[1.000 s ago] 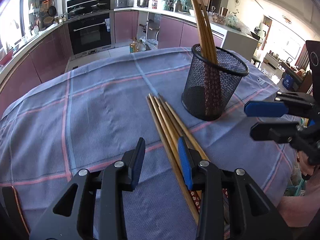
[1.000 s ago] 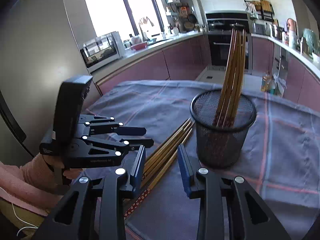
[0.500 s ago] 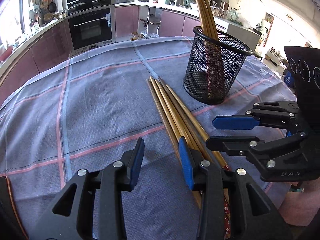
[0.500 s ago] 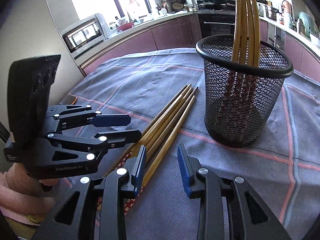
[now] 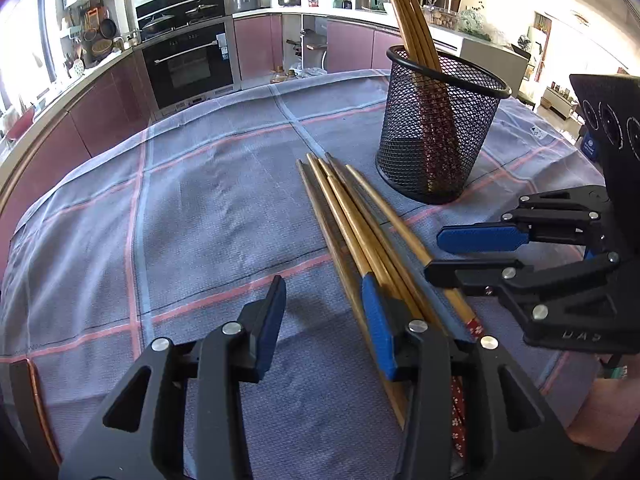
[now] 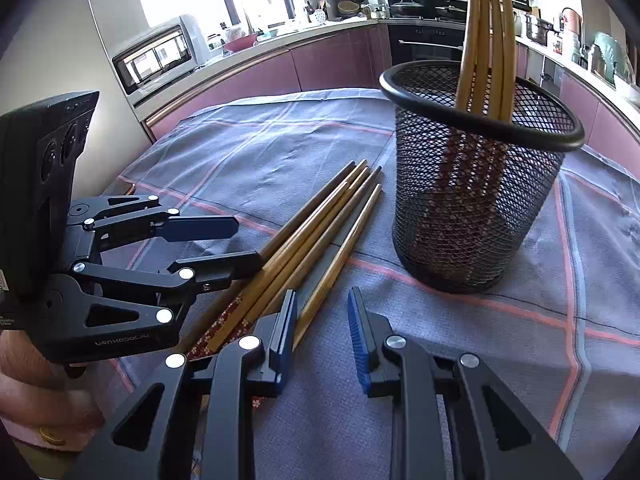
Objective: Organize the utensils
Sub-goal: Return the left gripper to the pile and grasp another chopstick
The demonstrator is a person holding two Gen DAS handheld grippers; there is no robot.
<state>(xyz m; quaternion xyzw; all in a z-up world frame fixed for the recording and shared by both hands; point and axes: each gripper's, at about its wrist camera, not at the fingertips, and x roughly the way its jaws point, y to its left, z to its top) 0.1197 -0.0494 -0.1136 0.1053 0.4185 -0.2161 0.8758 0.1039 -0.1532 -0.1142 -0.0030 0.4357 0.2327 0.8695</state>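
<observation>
Left wrist view: the left hand-held gripper [image 5: 322, 320] hangs low over the checked cloth [image 5: 200, 220] on the counter, its jaws apart and gripping nothing; they have just been opening. Its right finger sits over the near part of the loose chopsticks [image 5: 352, 220], with none between the pads. The bundle lies flat, long axes running from the near right up toward the far left, thin tips pointing away and the red patterned handle ends nearest the camera. Five tips can be counted. Just beyond and right of the tips stands one black mesh cup [image 5: 436, 136], upright, with several more chopsticks [image 5: 408, 12] leaning in it, thin ends up. The right hand-held gripper [image 5: 456, 256] reaches in from the right, one finger above the other, at the bundle's right edge.

Right wrist view: the right hand-held gripper [image 6: 322, 332] has its jaws narrowly apart, having just been closing, with only cloth visible between them. The loose chopsticks [image 6: 320, 232] lie to their left, tips pointing up and right toward the mesh cup [image 6: 476, 184]. Four standing chopsticks [image 6: 486, 40] can be counted in it. The left hand-held gripper [image 6: 248, 246] comes in from the left over the handle ends.
</observation>
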